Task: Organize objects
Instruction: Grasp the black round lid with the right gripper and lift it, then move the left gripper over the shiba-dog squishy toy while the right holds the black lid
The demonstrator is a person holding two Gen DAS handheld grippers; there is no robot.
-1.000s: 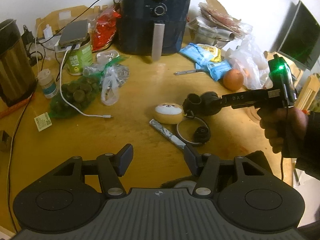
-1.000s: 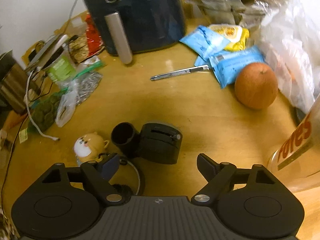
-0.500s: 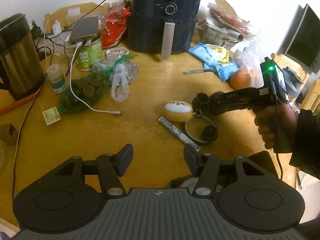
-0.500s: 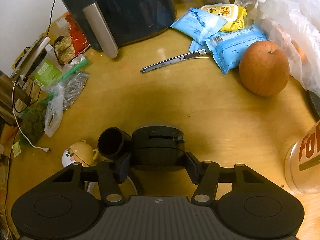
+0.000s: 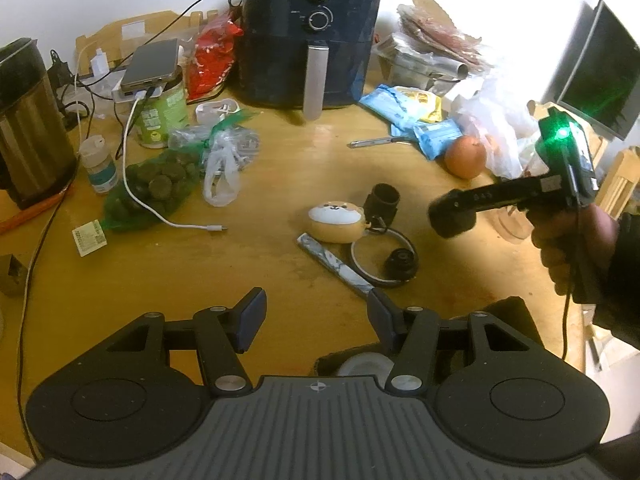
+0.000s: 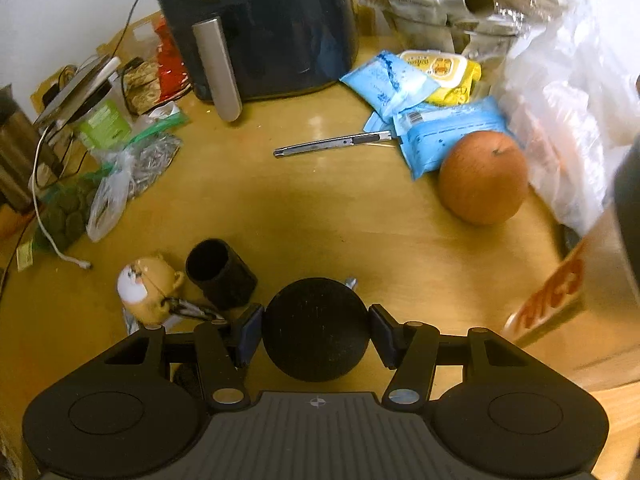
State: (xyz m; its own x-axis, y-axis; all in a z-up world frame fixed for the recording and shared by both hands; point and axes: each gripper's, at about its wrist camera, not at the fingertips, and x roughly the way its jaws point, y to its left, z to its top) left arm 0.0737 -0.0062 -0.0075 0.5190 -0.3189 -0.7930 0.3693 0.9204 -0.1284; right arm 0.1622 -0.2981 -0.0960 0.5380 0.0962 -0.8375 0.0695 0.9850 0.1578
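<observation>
My right gripper (image 6: 316, 334) is shut on a black round device (image 6: 315, 330) and holds it above the wooden table (image 6: 320, 216); from the left wrist view it hangs in the air at the right (image 5: 454, 218). A black cup-shaped piece (image 6: 221, 274) stands on the table beside a dog-face case (image 6: 148, 286). My left gripper (image 5: 316, 316) is open and empty, low over the table's near side. Ahead of it lie the dog-face case (image 5: 336, 222), the black cup (image 5: 384, 200), a ring with a black knob (image 5: 386, 256) and a flat patterned strip (image 5: 336, 264).
A dark air fryer (image 5: 312, 36) stands at the back. A utility knife (image 6: 332, 145), blue packets (image 6: 440, 136), an orange (image 6: 482, 178) and plastic bags (image 6: 568, 120) lie right. A kettle (image 5: 28, 124), green tin with phone (image 5: 160, 96), bagged goods (image 5: 156, 188) and cable (image 5: 168, 220) lie left.
My right gripper closed on the black round device and lifted it off the table, away from the black cup. My left gripper stayed open and pulled back slightly.
</observation>
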